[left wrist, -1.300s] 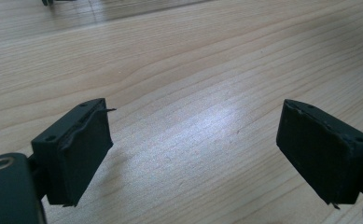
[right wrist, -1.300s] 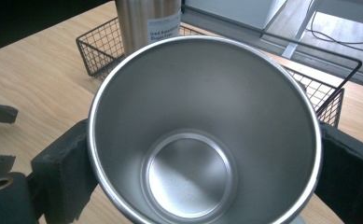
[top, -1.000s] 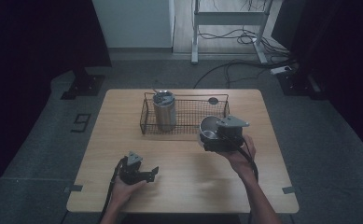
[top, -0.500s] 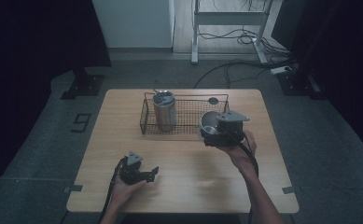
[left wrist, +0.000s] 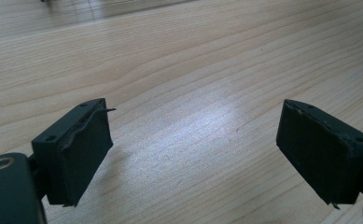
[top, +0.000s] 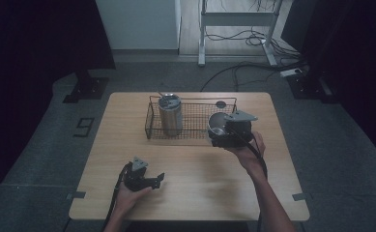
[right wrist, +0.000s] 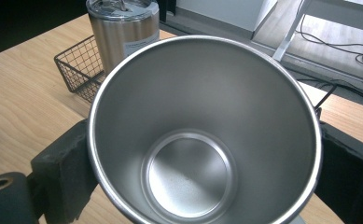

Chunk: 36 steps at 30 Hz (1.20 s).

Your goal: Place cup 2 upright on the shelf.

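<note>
- steel cup [right wrist: 202, 135]: clamped in right gripper [top: 223, 137], mouth to camera, at wire basket [top: 152, 126] edge, probably for racking at 3 o'clock of lidded tumbler [top: 170, 114];
- left gripper [left wrist: 195, 154]: jaws apart, empty, resting on table [top: 200, 193]

Black claws [left wrist: 195, 158], trailing black cables

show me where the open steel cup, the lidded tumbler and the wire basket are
open steel cup [right wrist: 188, 179], right gripper view, inner bottom.
lidded tumbler [top: 170, 118], high view, side wall.
wire basket [top: 149, 126], high view, left wall.
</note>
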### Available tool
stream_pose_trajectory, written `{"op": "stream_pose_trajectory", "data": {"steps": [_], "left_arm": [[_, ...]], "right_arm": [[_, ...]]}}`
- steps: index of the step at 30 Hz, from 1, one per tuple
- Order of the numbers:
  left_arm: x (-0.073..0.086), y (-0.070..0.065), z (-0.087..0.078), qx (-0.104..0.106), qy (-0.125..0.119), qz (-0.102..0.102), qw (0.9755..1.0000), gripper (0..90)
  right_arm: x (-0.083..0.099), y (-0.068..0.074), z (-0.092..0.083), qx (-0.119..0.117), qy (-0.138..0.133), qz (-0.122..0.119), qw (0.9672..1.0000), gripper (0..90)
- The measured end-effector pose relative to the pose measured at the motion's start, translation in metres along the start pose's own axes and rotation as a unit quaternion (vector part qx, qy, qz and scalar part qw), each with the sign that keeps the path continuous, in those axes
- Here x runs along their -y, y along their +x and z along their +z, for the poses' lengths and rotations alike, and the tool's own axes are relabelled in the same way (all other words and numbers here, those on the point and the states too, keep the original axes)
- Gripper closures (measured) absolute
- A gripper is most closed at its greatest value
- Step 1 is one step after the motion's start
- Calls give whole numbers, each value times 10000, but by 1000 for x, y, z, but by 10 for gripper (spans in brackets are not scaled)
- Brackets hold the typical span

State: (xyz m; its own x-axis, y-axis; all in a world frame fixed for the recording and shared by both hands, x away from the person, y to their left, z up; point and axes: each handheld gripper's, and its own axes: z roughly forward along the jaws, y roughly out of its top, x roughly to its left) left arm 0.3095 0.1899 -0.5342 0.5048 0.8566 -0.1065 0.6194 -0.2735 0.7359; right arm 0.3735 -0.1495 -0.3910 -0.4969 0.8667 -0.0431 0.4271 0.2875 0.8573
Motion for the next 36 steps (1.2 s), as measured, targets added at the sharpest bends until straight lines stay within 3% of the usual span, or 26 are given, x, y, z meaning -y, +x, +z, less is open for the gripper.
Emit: {"op": "stream_pose_trajectory", "data": {"steps": [36], "left_arm": [[1, 1, 2, -42, 71, -52, 10000, 122]], "right_arm": [[-21, -25, 24, 112, 181, 60, 9998, 65]]}}
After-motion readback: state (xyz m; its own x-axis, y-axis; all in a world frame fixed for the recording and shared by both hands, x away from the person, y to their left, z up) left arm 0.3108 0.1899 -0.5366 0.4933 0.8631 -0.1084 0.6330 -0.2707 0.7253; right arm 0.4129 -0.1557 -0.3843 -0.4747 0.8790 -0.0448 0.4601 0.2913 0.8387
